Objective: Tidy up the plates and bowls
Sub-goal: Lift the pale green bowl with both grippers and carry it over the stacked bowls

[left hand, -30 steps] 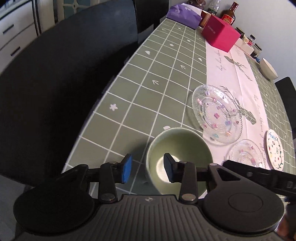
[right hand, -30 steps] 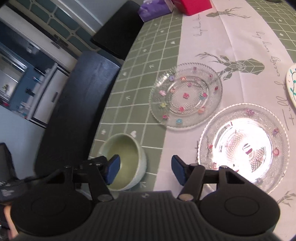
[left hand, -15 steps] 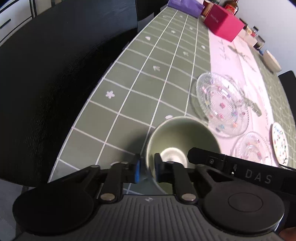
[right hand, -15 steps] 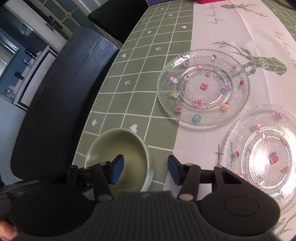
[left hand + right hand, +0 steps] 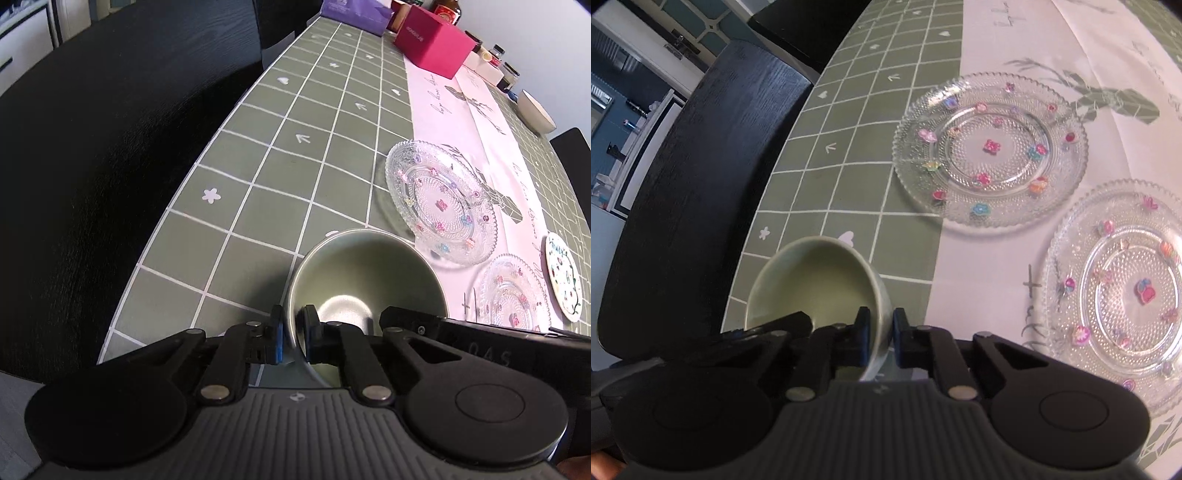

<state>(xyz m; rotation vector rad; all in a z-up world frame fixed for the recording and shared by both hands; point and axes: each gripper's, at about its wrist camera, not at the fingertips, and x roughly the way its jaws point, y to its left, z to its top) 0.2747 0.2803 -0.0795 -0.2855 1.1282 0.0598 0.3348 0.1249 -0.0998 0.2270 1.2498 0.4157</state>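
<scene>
Both hand-held grippers grasp the bowl point(image 5: 364, 284) rim: left point(image 5: 293, 341) clenched, right point(image 5: 881, 338) closing on the opposite wall. Glazed ceramic looks stiff, slippery, breakable; rim-pinches suit it.

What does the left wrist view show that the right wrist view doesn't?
Only the left wrist view shows the pink box, purple bag, white bowl and painted plate. Only the right wrist view shows the room's cabinets. Both share the green bowl, its rim pinched by the left gripper and, still closing, the right gripper, plus two glass plates.
</scene>
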